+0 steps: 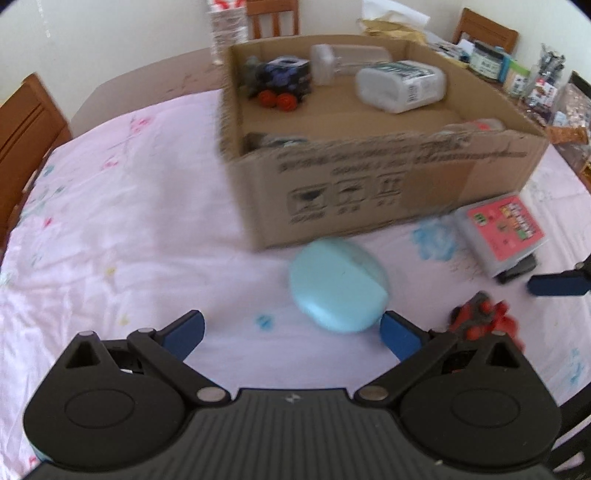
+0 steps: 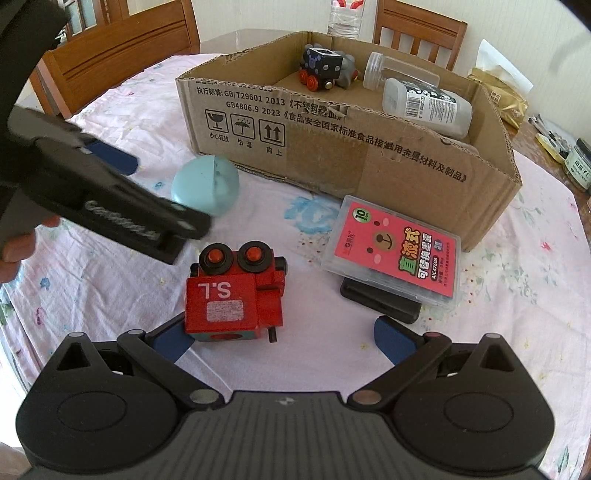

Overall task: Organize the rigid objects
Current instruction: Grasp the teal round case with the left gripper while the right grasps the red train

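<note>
An open cardboard box (image 1: 369,192) (image 2: 369,162) stands on the pink cloth and holds a dark toy car (image 1: 282,79) (image 2: 325,68), a clear jar (image 2: 397,75) and a white bottle (image 1: 400,86) (image 2: 428,105). A light blue case (image 1: 338,286) (image 2: 207,186) lies in front of the box. My left gripper (image 1: 293,332) is open and empty, just short of the blue case. My right gripper (image 2: 282,341) is open, with a red toy train (image 2: 232,295) (image 1: 484,319) between its fingers near the left one. A pink-labelled plastic case (image 2: 397,253) (image 1: 504,230) rests on a black block (image 2: 380,304).
Wooden chairs (image 2: 122,48) stand around the table. Jars and clutter (image 1: 517,74) sit at the far right behind the box. A water bottle (image 2: 343,16) stands behind the box. The left gripper's body (image 2: 92,192) crosses the left of the right wrist view.
</note>
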### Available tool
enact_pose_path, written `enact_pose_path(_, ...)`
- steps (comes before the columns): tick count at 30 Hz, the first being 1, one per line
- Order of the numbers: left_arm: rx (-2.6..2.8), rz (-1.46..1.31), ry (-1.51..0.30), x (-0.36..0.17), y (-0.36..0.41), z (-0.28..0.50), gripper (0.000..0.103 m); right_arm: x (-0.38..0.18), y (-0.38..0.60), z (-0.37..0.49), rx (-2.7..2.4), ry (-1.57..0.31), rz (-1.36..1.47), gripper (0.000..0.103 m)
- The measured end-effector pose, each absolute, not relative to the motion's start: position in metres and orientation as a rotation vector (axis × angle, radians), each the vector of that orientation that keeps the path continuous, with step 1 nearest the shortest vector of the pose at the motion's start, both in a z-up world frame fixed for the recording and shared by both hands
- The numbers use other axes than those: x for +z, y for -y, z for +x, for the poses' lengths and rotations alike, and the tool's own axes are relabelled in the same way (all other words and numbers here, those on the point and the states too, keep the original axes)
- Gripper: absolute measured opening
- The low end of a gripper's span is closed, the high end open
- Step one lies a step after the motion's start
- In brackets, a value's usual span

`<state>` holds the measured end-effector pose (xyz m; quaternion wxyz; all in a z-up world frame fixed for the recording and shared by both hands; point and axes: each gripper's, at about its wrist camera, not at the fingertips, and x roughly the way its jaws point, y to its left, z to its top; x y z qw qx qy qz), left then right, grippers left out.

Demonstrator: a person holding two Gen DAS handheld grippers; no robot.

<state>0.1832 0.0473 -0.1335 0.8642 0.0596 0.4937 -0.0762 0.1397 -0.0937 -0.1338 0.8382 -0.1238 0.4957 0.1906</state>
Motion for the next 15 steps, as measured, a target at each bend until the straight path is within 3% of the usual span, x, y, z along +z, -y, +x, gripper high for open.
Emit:
enact_pose_path(9,-0.149,0.086,-1.011,-0.129,-0.052,0.178,0.097,-0.134,0.094,0.140,0.403,-1.049,-0.262,0.103)
enact_pose_path(11,-0.177,0.066,-0.996,-0.126,-0.043,0.180,0.090,-0.134,0.094,0.140,0.404,-1.050,-0.262,0.103)
enact_pose_path(13,-0.193,0.041,-0.997,-0.125,-0.035,0.184,0.073,-0.134,0.094,0.140,0.404,-1.049,-0.262,0.103)
enact_pose_path(15,-0.197,0.032,-1.005,-0.126,-0.028,0.188,0.067,-0.134,0.094,0.140,0.404,-1.048,-0.262,0.103)
